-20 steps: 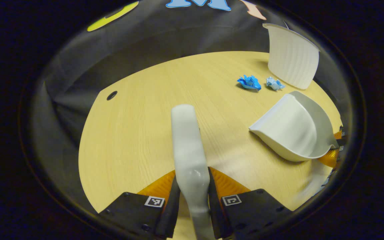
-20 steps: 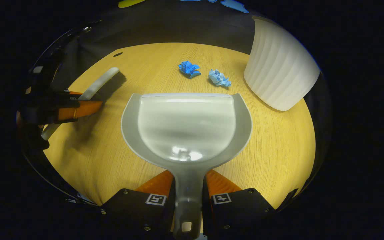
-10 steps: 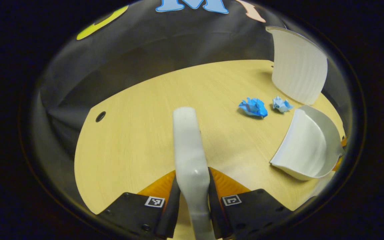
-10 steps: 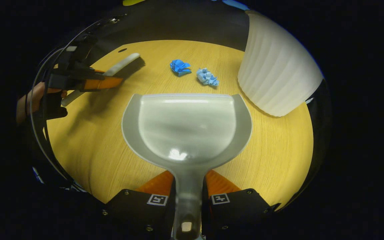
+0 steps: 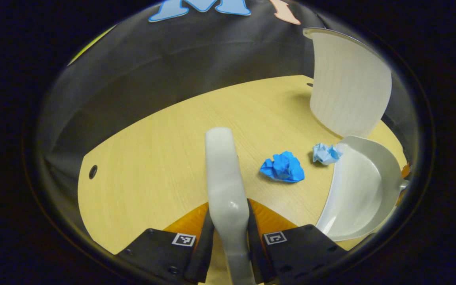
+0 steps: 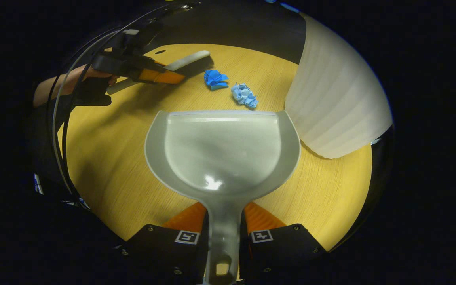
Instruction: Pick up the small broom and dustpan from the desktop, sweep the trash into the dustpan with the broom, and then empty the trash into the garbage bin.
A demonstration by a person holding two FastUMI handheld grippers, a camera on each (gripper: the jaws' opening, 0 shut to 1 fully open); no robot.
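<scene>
Taking the dustpan (image 6: 222,148) as landmark: one left gripper (image 5: 228,233), fingers closed on the one broom (image 5: 224,178), sits to its left. Two paper wads lie at the pan's front lip, a dark blue wad (image 5: 283,167) farther left and a pale wad (image 5: 325,153) just beside the lip. One right gripper (image 6: 223,237) clamps the pan's handle. One white bin (image 6: 337,99) stands right of the pan on the desk (image 5: 152,166).
</scene>
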